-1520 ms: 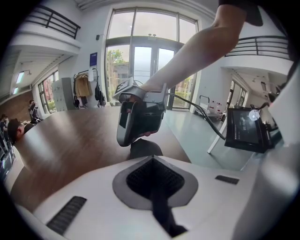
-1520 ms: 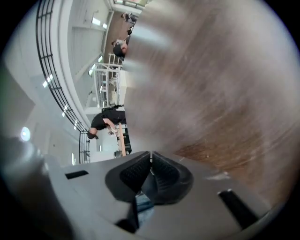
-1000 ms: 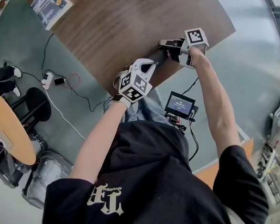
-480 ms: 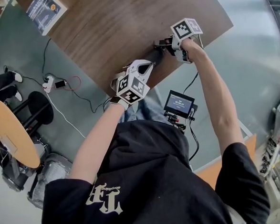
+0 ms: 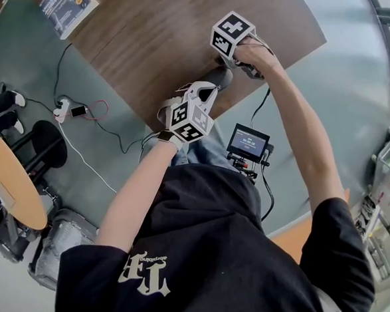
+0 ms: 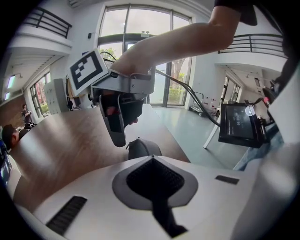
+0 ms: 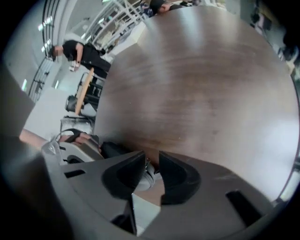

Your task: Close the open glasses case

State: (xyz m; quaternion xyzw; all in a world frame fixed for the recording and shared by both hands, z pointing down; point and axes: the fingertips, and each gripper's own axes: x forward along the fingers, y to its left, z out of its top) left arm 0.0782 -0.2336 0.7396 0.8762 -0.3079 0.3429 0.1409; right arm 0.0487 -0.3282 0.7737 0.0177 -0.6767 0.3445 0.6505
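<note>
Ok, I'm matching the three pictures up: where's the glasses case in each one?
Head view: glasses case at the table's near edge, upper centre.
Left gripper view: its grey end, dead centre.
Right gripper view: dark shape low, left of centre.
Shared landmark: the brown wooden table.

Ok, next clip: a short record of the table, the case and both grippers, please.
table: brown wood
glasses case: dark, at the table's near edge, between both grippers
left gripper: jaws together, case just past their tips
right gripper: jaws have just been opening, now apart; small grey piece in the gap, not pinched
small screen: off the table, lit
</note>
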